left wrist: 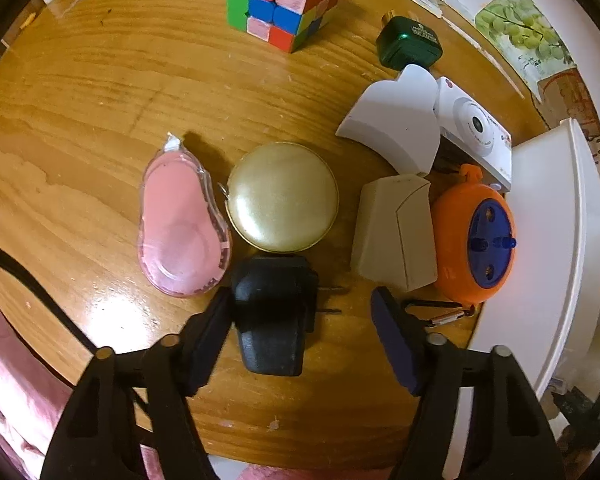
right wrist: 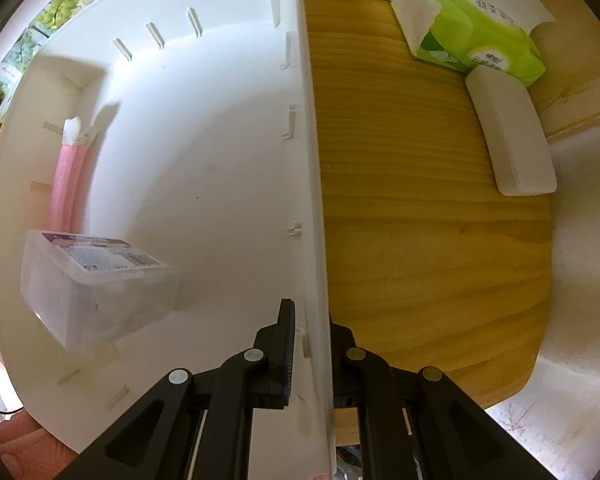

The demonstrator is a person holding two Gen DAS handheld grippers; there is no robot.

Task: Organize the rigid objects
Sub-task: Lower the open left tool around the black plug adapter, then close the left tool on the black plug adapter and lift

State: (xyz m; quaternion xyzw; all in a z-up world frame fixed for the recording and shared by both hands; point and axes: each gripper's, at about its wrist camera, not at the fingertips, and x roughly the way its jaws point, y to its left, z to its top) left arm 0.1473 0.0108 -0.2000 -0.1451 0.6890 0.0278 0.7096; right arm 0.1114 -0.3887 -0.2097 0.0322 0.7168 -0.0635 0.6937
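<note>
While the left gripper (left wrist: 300, 320) hangs over the wooden table (left wrist: 100, 80), its jaws are partly open around a black plug adapter (left wrist: 274, 312); the left pad seems to touch it, the right one stays apart. The right gripper (right wrist: 312, 352) is closed narrow on the wall of the white bin (right wrist: 314, 200).

Two wrist views, both looking straight down, close.
Left over the bench (left wrist: 100, 80); right over the bin (right wrist: 220, 160); both see the bin's wall.
</note>
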